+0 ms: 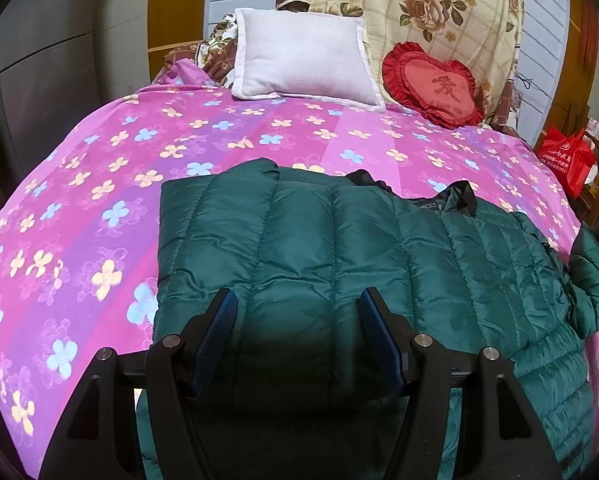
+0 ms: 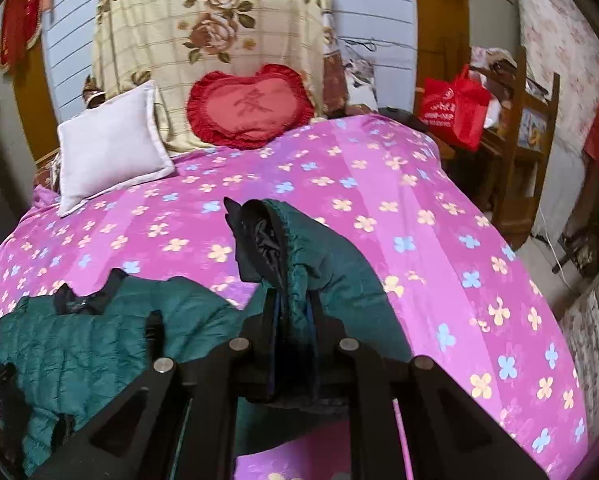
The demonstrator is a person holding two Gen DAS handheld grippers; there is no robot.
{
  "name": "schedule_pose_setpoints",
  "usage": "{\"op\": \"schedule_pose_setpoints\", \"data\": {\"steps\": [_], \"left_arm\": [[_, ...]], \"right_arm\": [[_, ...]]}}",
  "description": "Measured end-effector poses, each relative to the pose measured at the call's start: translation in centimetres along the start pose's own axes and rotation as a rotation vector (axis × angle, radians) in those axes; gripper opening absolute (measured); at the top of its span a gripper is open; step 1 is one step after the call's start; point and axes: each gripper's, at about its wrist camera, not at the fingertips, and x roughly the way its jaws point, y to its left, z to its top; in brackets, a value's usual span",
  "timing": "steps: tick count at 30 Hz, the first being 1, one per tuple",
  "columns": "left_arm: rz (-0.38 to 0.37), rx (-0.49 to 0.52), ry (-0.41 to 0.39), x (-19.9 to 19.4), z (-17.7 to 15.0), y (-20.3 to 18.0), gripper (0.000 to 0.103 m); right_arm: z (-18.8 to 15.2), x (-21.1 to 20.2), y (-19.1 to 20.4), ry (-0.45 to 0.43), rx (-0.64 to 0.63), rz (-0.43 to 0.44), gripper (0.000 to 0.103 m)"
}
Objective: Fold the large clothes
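Observation:
A dark green quilted puffer jacket (image 1: 339, 248) lies on the pink flowered bed (image 1: 99, 200), its left part folded over flat. My left gripper (image 1: 295, 312) is open, its blue-padded fingers (image 1: 219, 324) just above the jacket's near edge, holding nothing. My right gripper (image 2: 293, 308) is shut on the jacket's sleeve (image 2: 323, 256), lifted above the bed with the black-lined cuff (image 2: 251, 236) sticking up. The jacket's body (image 2: 87, 332) with its black collar lies to the left in the right wrist view.
A white pillow (image 1: 303, 56) and a red heart cushion (image 1: 435, 84) lean at the bed's head against a rose-print blanket (image 1: 419, 4). A red bag (image 2: 455, 108) and wooden chair (image 2: 531, 128) stand right of the bed. A grey cabinet (image 1: 47, 80) stands left.

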Motion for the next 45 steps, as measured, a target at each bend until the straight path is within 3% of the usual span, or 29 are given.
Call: {"op": "schedule_pose_setpoints", "data": {"steps": [10, 23, 28, 45], "left_arm": [[-0.004, -0.013, -0.014, -0.8, 0.1, 0.4, 0.040], [-0.027, -0.009, -0.027, -1.4, 0.1, 0.3, 0.040], [-0.064, -0.006, -0.060, -2.4, 0.4, 0.0, 0.040], [-0.072, -0.037, -0.059, -2.6, 0.7, 0.7, 0.040]], "right_arm": [[-0.5, -1.1, 3.4, 0.025, -0.060, 0.045, 0.013], [-2.7, -0.8, 4.2, 0.099, -0.055, 0.102, 0.013], [-3.2, -0.8, 4.7, 0.125, -0.036, 0.163, 0.013], [-1.6, -1.9, 7.6, 0.158, 0.038, 0.396, 0.013]]}}
